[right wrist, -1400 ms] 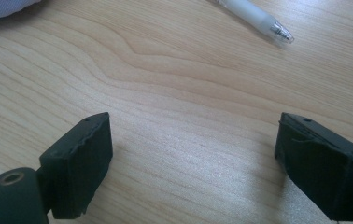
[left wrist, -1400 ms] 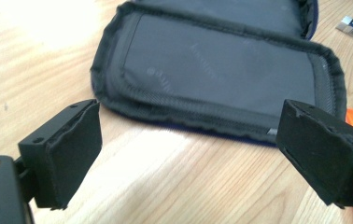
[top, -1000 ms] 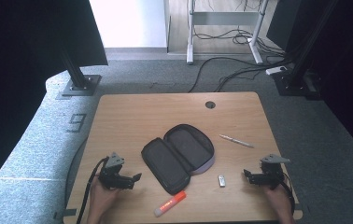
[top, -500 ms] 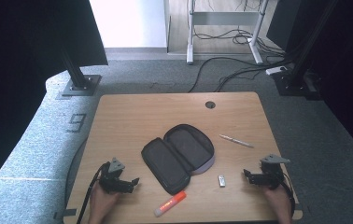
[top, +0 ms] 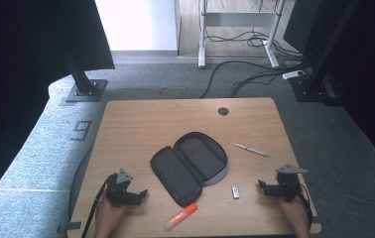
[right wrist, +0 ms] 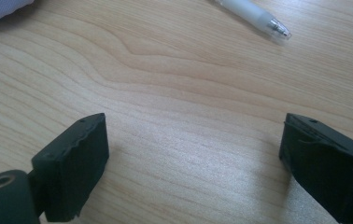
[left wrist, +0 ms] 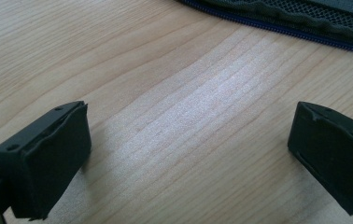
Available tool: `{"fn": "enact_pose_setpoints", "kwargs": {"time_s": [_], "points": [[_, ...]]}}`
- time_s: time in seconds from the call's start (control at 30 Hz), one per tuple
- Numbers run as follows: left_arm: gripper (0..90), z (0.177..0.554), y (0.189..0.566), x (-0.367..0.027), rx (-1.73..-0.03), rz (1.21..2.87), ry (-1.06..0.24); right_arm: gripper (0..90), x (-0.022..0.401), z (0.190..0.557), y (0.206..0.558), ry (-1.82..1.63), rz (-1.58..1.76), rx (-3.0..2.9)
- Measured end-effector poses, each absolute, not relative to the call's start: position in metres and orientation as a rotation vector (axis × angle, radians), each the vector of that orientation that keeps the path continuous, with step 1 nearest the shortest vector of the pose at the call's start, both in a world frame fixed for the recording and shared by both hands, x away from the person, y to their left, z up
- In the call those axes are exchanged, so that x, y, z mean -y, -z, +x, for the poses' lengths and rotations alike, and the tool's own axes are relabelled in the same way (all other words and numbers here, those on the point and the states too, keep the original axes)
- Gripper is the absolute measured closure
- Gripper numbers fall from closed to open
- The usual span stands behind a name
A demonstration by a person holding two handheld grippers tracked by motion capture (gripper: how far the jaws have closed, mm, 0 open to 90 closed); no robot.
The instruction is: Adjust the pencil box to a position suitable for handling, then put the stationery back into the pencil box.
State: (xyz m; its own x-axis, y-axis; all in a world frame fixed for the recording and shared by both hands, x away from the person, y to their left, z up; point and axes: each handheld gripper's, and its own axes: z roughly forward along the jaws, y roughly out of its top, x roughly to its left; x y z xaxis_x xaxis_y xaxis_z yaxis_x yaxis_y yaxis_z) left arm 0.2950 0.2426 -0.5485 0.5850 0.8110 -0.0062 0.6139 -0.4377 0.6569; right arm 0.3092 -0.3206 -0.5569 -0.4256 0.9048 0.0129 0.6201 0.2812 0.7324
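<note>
A dark pencil case (top: 189,166) lies unzipped and spread flat at the middle of the wooden table (top: 141,124). Its zip edge (left wrist: 277,18) crosses the top of the left gripper view. A white pen (top: 251,149) lies right of the case, and its tip (right wrist: 258,16) appears in the right gripper view. An orange marker (top: 180,216) and a small silver USB stick (top: 235,192) lie near the front edge. My left gripper (top: 141,194) rests open on the table at the front left, and its jaws hold nothing (left wrist: 188,154). My right gripper (top: 263,187) rests open at the front right, empty too (right wrist: 193,158).
A round cable hole (top: 223,111) sits near the table's far edge. Beyond the table are grey carpet, cables (top: 245,74) and stand bases (top: 84,91). A hand holds each gripper at the front edge.
The left gripper has slid slightly toward the front edge. The right gripper and the objects have not moved.
</note>
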Motion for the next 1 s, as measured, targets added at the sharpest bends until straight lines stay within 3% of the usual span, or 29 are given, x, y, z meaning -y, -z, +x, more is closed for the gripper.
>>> {"fn": "enact_pose_setpoints", "kwargs": {"time_s": [0.4,1.0], "points": [[0.0,0.295,0.548,-0.243,-1.127,2.197,-0.415,2.4,0.32,0.31,0.557,-0.94,1.363,-2.172],[0.0,0.295,0.548,-0.243,-1.127,2.196,-0.415,12.9,0.316,0.317,0.542,-0.984,1.307,-2.211]]}}
